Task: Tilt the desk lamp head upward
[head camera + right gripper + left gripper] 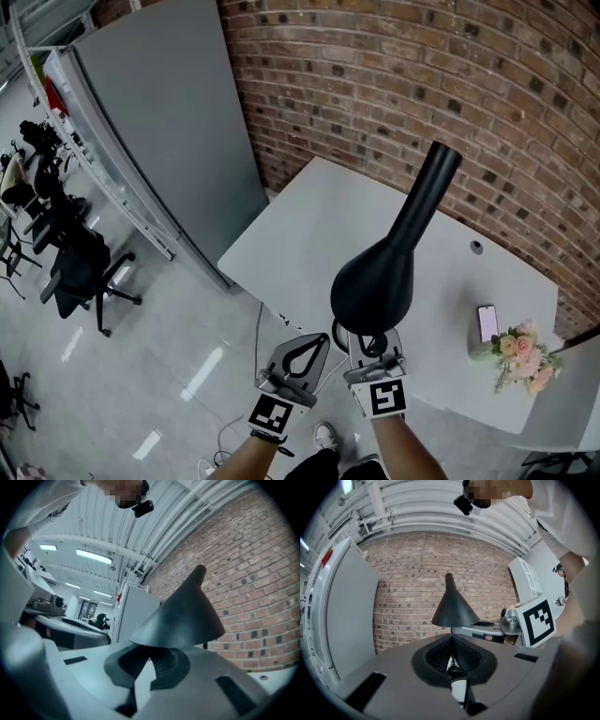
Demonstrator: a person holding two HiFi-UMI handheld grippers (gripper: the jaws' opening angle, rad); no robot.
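Observation:
The black cone-shaped desk lamp head hangs over the near edge of the white desk, its narrow neck pointing up toward the brick wall. My right gripper is shut, with its tips tucked right under the head's wide rim. In the right gripper view the lamp head fills the space just above my right gripper; whether they touch I cannot tell. My left gripper is shut on nothing, beside the right one and left of the lamp. The left gripper view has the lamp head ahead of my left gripper.
A phone and a small flower bouquet lie at the desk's right end. A brick wall backs the desk. A tall grey panel stands to the left, with office chairs on the floor beyond.

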